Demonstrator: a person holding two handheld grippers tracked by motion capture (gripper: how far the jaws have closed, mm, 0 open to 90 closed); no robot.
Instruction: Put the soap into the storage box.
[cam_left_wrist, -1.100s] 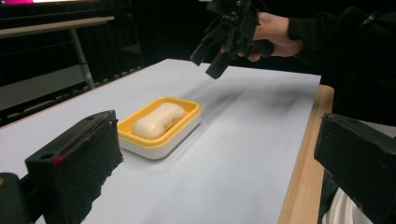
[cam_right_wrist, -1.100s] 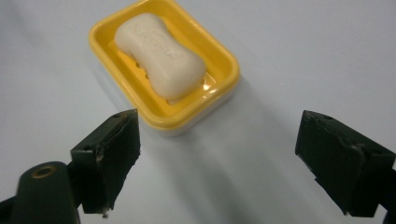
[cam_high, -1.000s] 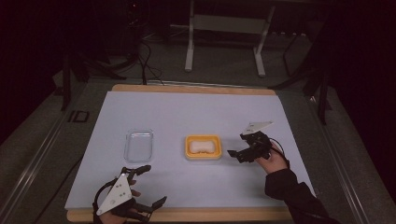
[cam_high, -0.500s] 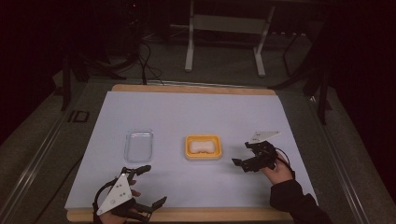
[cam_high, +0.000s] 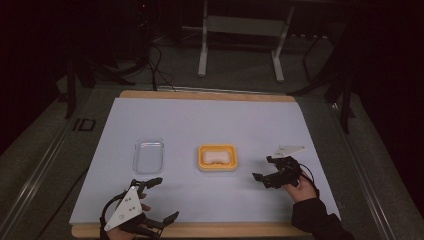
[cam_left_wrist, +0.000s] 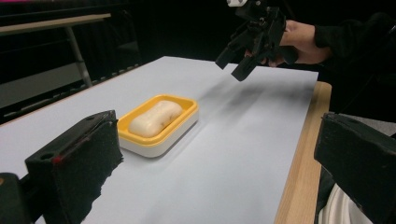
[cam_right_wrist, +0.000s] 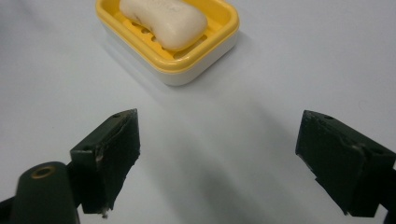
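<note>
Soap (cam_right_wrist: 164, 21) lies in the yellow dish (cam_right_wrist: 205, 51), ahead of the right gripper (cam_right_wrist: 217, 156) and apart from it. Jaws spread wide, holding nothing. Left gripper (cam_left_wrist: 210, 172) likewise agape.

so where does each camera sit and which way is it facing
High view: above the person's table edge, looking forward and down; both hands, left gripper, right gripper.
Left gripper view: between its open fingers, facing the soap dish and right gripper.
Right gripper view: tilted down at the table.
All share the dish and its soap.
</note>
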